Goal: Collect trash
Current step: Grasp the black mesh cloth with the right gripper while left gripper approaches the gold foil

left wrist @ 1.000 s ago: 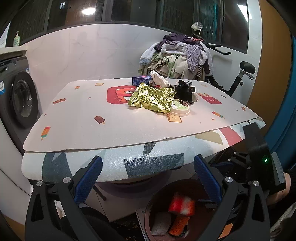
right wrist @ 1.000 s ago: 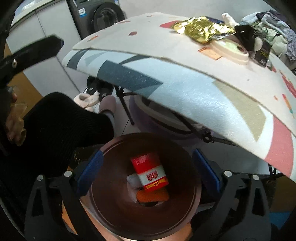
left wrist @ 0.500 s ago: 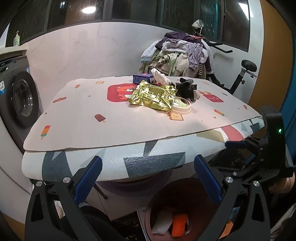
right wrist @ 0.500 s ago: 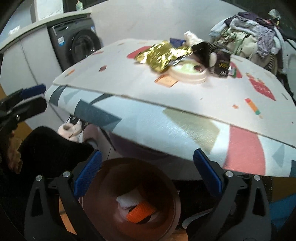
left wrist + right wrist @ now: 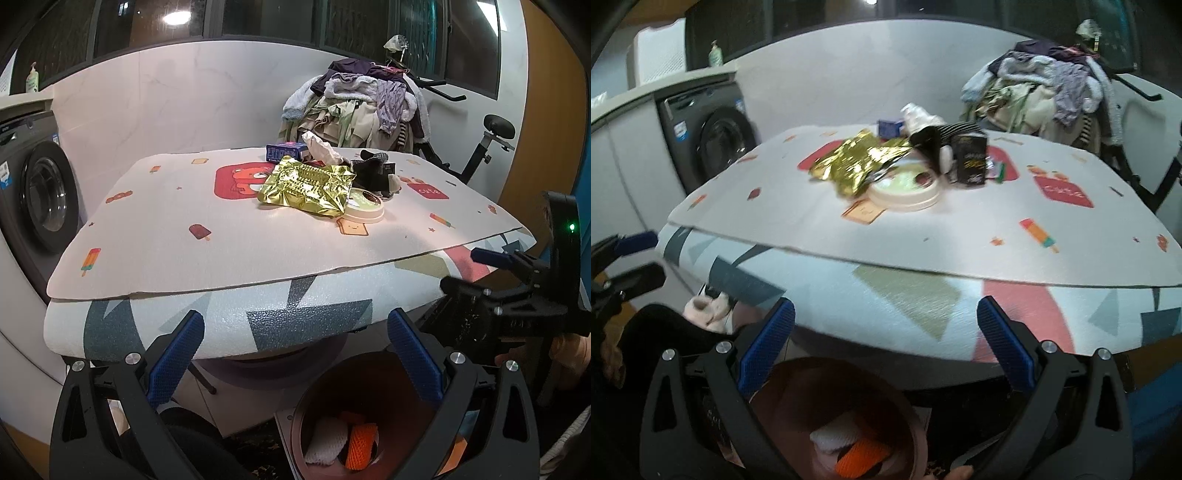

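A trash pile lies on the table (image 5: 221, 251) (image 5: 960, 240): a gold foil bag (image 5: 308, 184) (image 5: 857, 162), a round cream lid (image 5: 364, 208) (image 5: 905, 188), a blue box (image 5: 284, 151) (image 5: 891, 127), a white crumpled wrapper (image 5: 321, 147), a black packet (image 5: 969, 158). A brown bin (image 5: 369, 406) (image 5: 849, 417) stands on the floor below the table edge, with white and orange trash inside. My left gripper (image 5: 295, 354) is open and empty before the table edge. My right gripper (image 5: 886, 343) is open and empty above the bin; it also shows at the right of the left wrist view (image 5: 517, 291).
A washing machine (image 5: 40, 195) (image 5: 713, 140) stands at the left. A heap of clothes (image 5: 362, 107) (image 5: 1045, 85) lies on an exercise bike (image 5: 491, 147) behind the table. A person's leg and slippers (image 5: 705, 310) are under the table's left side.
My right gripper has risen and tilted up from over the bin to face the tabletop. The red-and-white packet seen in the bin a second ago is now out of sight. My left gripper has barely moved.
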A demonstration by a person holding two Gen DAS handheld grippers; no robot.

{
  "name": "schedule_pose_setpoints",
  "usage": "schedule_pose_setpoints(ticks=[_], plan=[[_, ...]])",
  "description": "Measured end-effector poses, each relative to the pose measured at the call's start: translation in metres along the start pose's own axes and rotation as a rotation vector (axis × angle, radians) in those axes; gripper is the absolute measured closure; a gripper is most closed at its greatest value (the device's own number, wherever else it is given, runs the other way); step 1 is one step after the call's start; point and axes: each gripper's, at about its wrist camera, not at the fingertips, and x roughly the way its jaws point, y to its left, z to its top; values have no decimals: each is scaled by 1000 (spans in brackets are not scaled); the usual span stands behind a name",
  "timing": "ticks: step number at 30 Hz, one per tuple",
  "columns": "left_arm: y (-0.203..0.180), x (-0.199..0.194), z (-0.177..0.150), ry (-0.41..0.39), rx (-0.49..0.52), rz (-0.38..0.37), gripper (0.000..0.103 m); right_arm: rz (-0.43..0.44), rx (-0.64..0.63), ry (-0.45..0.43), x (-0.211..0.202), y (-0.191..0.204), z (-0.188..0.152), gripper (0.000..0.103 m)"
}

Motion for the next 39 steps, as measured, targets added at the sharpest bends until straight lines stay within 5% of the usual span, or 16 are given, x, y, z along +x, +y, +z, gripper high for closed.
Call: schedule_pose_setpoints(ticks=[6,13,21,27,39], plan=[[0,0,0,3,1,3,6,15,62,-14,-4,-14,2,6],[3,-5,4,-25,-9,8,6,-92,12,6,-7,-12,9,6],[15,-2,28,-39,-33,-25,6,-61,-38,-9,-11,-29,37,7],[14,9,58,-66,1,-42,6,-38,-75,-41,7,-45,78,52],[23,55,88,-12,-48,-98,6,-18,-55,42,102,-64,122,72]])
